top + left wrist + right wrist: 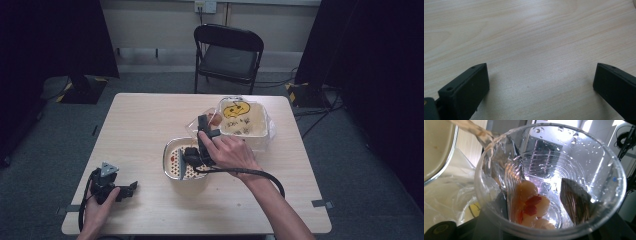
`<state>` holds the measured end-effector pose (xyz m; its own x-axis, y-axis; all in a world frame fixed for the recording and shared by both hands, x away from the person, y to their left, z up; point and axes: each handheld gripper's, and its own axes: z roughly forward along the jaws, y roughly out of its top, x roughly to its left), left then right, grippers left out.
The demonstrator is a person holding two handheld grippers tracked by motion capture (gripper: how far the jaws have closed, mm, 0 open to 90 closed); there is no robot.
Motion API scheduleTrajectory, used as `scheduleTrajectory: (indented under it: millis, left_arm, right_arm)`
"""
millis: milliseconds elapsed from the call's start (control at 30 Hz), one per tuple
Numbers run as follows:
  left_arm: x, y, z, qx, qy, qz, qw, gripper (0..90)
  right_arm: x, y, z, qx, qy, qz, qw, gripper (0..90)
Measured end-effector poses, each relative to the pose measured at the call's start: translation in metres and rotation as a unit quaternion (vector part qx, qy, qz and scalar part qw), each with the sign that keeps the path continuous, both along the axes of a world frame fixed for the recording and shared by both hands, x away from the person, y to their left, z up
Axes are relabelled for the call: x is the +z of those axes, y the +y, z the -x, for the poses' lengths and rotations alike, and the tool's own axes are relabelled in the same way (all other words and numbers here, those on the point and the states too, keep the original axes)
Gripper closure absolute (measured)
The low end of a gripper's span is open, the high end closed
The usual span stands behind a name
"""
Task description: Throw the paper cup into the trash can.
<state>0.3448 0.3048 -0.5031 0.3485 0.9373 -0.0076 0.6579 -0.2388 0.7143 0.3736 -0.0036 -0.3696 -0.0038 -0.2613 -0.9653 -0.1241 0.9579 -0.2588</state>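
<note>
Right claw (206, 131): held in the person's right hand (231, 152) near mid-table, jaws clenched on a clear plastic cup (209, 119); the cup is tilted toward the far side, its mouth facing the claw's camera. In the right gripper view the cup (554, 182) holds a few pale round pieces with red bits (531, 206) gathered at its lower wall, water droplets on the inner surface, and the dark jaws show through the wall on both sides. A thin brownish liquid stream (477, 132) runs at the cup's upper left rim; which way it flows cannot be told.

Left claw (127, 189): held in the person's left hand (97, 210) at the near left part of the table (145, 130), jaws released and spread wide, nothing between them. The left gripper view shows both black jaws low over bare light wood grain (531, 45). Grey three-cornered plate (108, 168) on top.

Metal bowl with perforated insert (175, 159): stands on the table just in front of the right hand, partly covered by the claw body; a reddish mark on its inner left side.

Cream square tub (245, 122): stands just beyond and to the right of the cup, inside a clear plastic wrap; yellow figure and dark marks inside it.

Black folding chair (227, 52): beyond the table's far edge, on grey floor.

Black cable (260, 175): trails from the right claw over the forearm.
</note>
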Motion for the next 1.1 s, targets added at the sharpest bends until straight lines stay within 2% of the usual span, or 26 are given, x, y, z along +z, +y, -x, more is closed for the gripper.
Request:
scheduleTrajectory:
  millis: [67, 233, 333, 367, 433, 633, 700, 767, 833, 867, 967, 1033, 1067, 1100]
  left_arm:
    - [0.000, 0.000, 0.000, 0.000, 0.000, 0.000, 1.0000, 0.0]
    - [0.000, 0.000, 0.000, 0.000, 0.000, 0.000, 1.0000, 0.0]
    - [0.000, 0.000, 0.000, 0.000, 0.000, 0.000, 1.0000, 0.0]
    - [0.000, 0.000, 0.000, 0.000, 0.000, 0.000, 1.0000, 0.0]
    - [0.000, 0.000, 0.000, 0.000, 0.000, 0.000, 1.0000, 0.0]
    - [0.000, 0.000, 0.000, 0.000, 0.000, 0.000, 1.0000, 0.0]
    - [0.000, 0.000, 0.000, 0.000, 0.000, 0.000, 1.0000, 0.0]
    - [0.000, 0.000, 0.000, 0.000, 0.000, 0.000, 1.0000, 0.0]
    - [0.000, 0.000, 0.000, 0.001, -0.001, 0.002, 1.0000, 0.0]
    - [0.000, 0.000, 0.000, 0.001, -0.001, 0.002, 1.0000, 0.0]
    - [0.000, 0.000, 0.000, 0.000, 0.000, 0.000, 1.0000, 0.0]
    - [0.000, 0.000, 0.000, 0.000, 0.000, 0.000, 1.0000, 0.0]
    - [0.000, 0.000, 0.000, 0.000, 0.000, 0.000, 1.0000, 0.0]
    - [0.000, 0.000, 0.000, 0.000, 0.000, 0.001, 1.0000, 0.0]
  right_arm:
    - [-0.001, 0.001, 0.001, 0.004, -0.011, 0.026, 0.9996, 49.6]
    - [-0.003, 0.002, 0.002, -0.004, -0.037, 0.070, 0.9968, 49.6]
    - [-0.006, 0.001, 0.003, -0.003, -0.047, 0.093, 0.9946, 49.6]
    - [-0.008, 0.000, 0.004, -0.009, -0.049, 0.093, 0.9944, 49.7]
    - [-0.010, 0.001, 0.004, 0.000, -0.056, 0.123, 0.9908, 49.7]
    - [-0.009, 0.001, 0.006, 0.000, -0.079, 0.150, 0.9855, 49.8]
    - [-0.007, 0.001, 0.006, 0.006, -0.089, 0.169, 0.9816, 49.9]
    - [-0.004, 0.002, 0.006, 0.003, -0.090, 0.167, 0.9818, 49.9]
    - [-0.003, 0.002, 0.006, 0.003, -0.096, 0.172, 0.9805, 49.9]
    - [-0.004, 0.002, 0.006, 0.005, -0.098, 0.178, 0.9792, 49.9]
    - [-0.006, 0.002, 0.008, 0.013, -0.111, 0.207, 0.9720, 50.0]
    - [-0.006, 0.003, 0.009, 0.021, -0.119, 0.218, 0.9684, 50.1]
    - [-0.005, 0.003, 0.010, 0.016, -0.120, 0.219, 0.9683, 50.3]
    - [-0.005, 0.003, 0.010, 0.020, -0.124, 0.224, 0.9666, 50.4]
